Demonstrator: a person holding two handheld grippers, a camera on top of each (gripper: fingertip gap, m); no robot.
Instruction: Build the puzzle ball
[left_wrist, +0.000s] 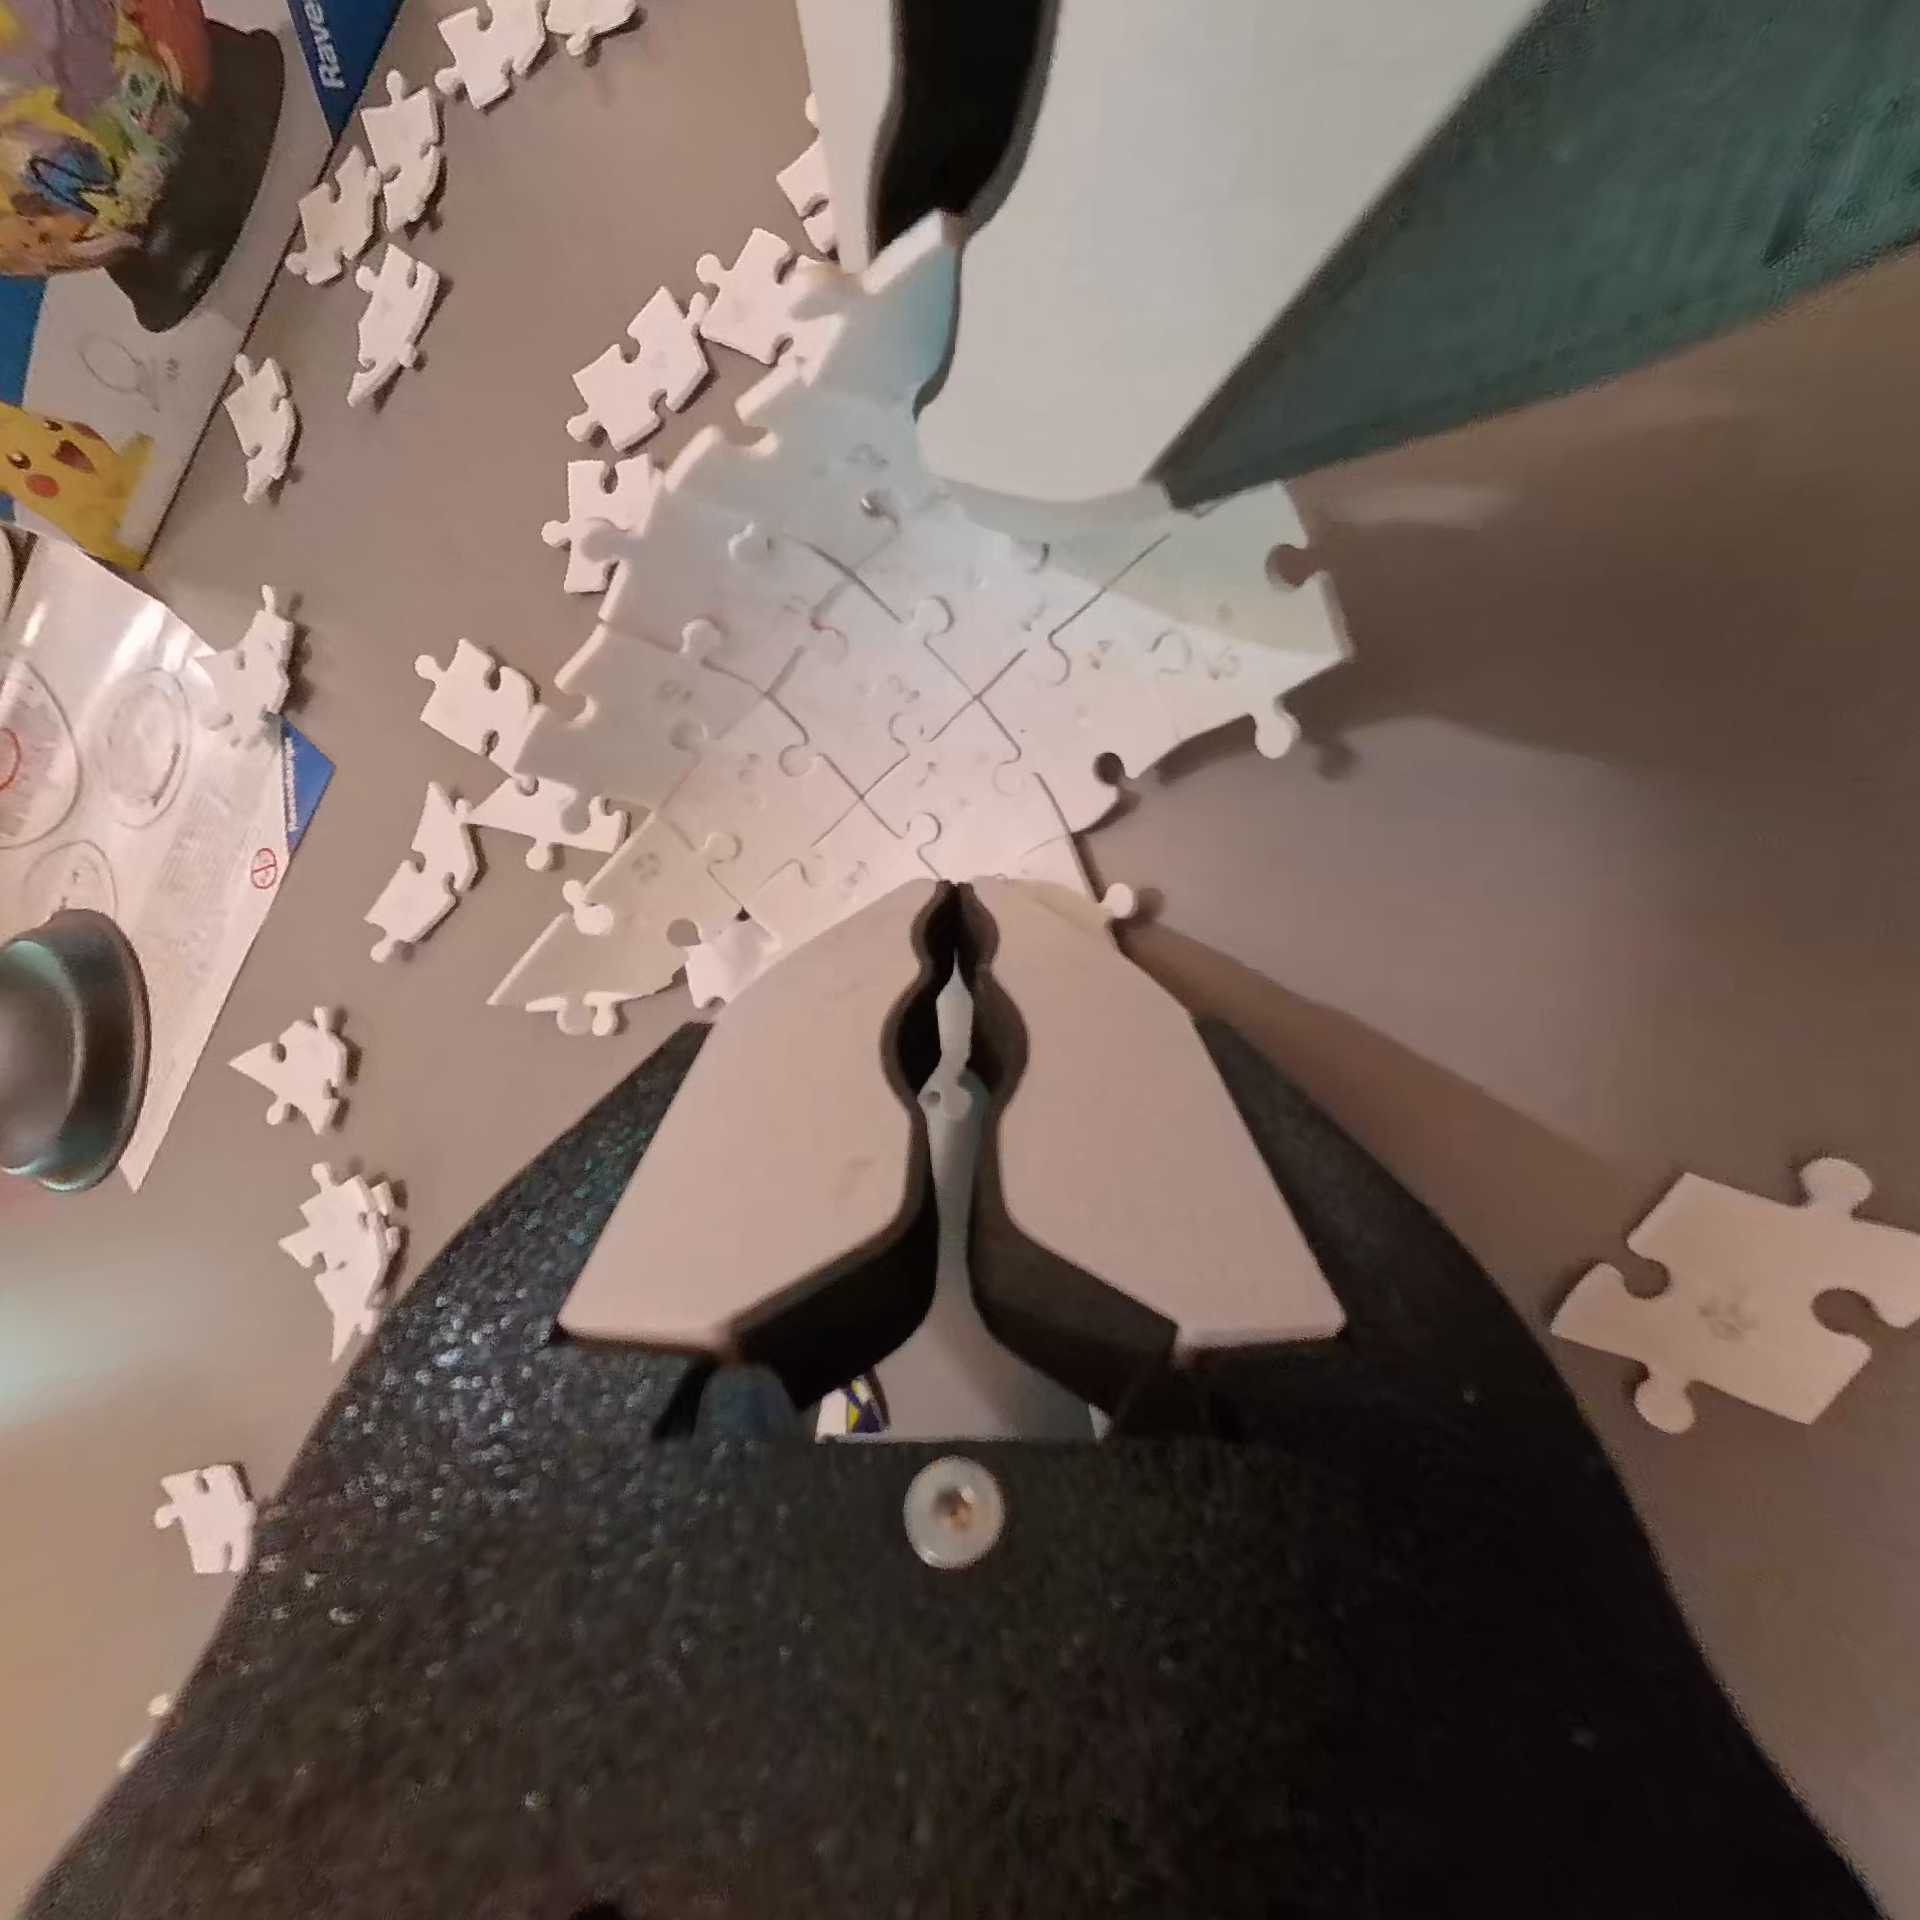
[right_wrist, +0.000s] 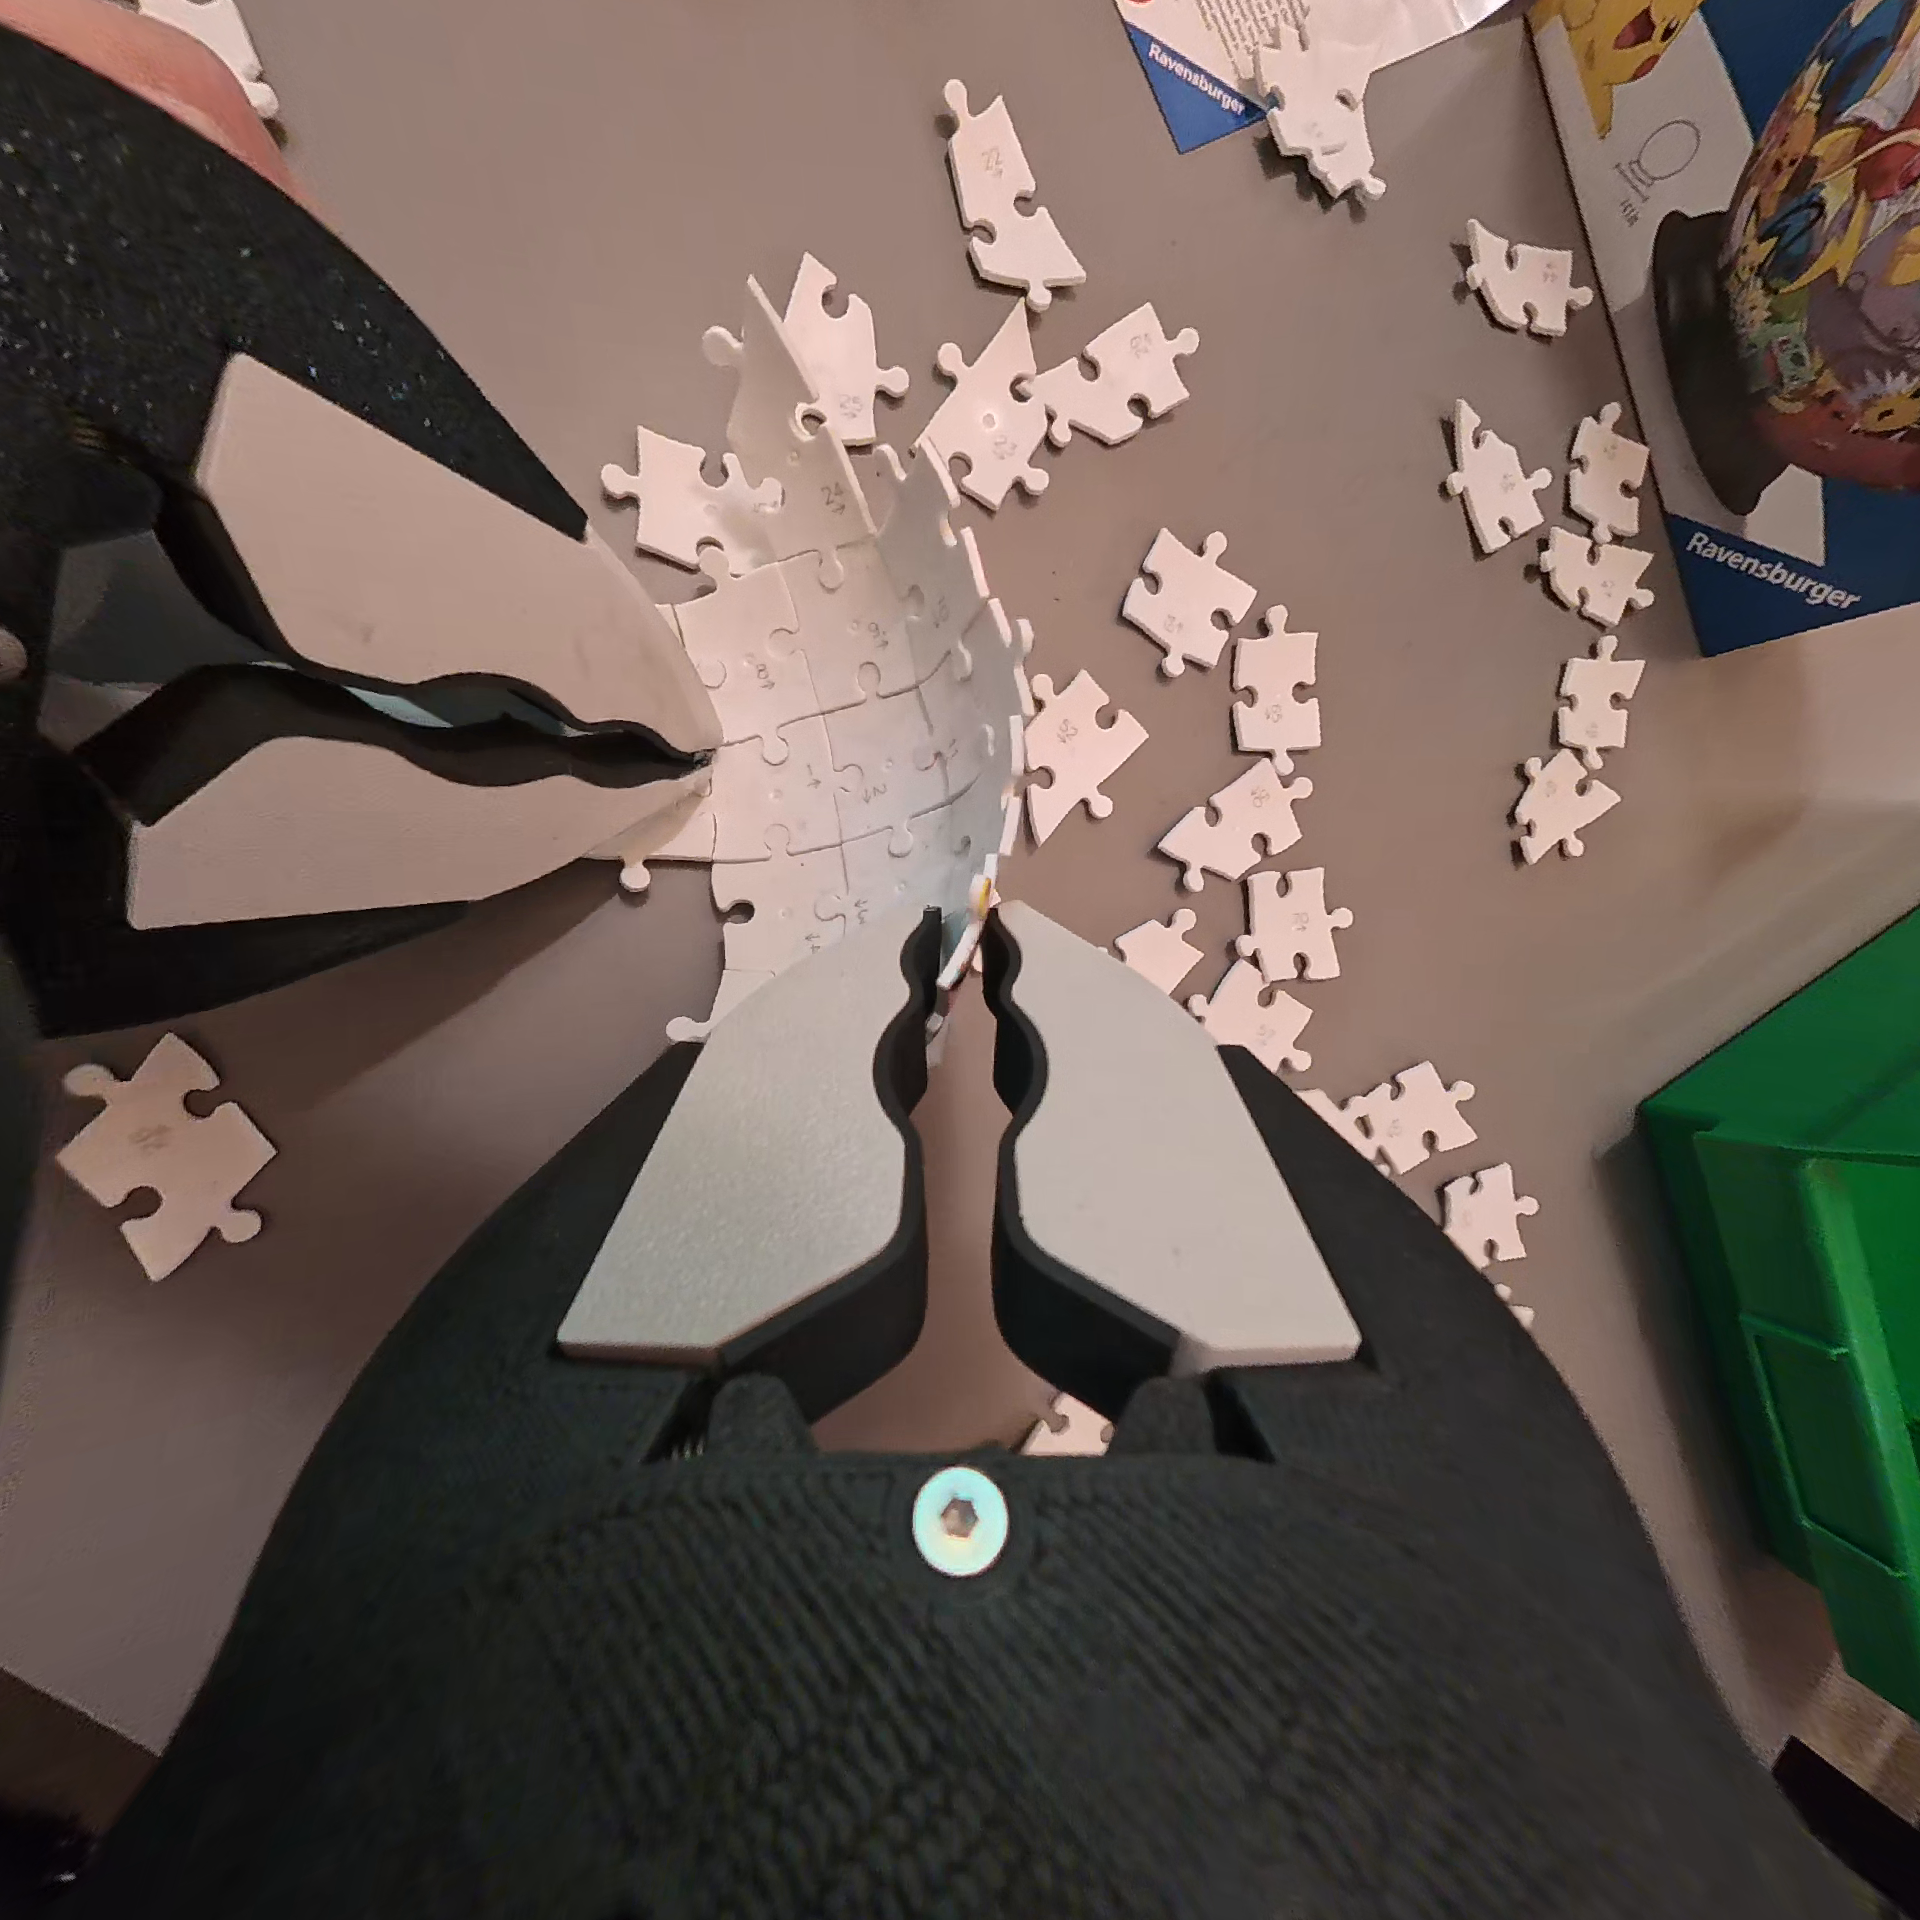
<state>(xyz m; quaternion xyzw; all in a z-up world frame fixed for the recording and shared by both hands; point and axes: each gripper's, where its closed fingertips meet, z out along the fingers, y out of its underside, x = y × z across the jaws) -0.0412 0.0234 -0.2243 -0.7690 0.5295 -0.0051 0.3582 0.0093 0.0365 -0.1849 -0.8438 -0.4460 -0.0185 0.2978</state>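
Your left tongs (left_wrist: 956, 902) pinched shut on the near edge of the curved puzzle shell (left_wrist: 914, 707) on the grey table (left_wrist: 1507, 935), your right tongs (right_wrist: 961, 920) gripping its rim, loose white pieces (right_wrist: 1273, 691) scattered right, puzzle box (right_wrist: 1766, 582) far right.

White curved puzzle shell (right_wrist: 831, 748) part-built; loose pieces (right_wrist: 1273, 691) beside

plain grey tabletop (right_wrist: 1351, 790) under soft warm light, green plastic bin (right_wrist: 1829, 1382) at its right edge
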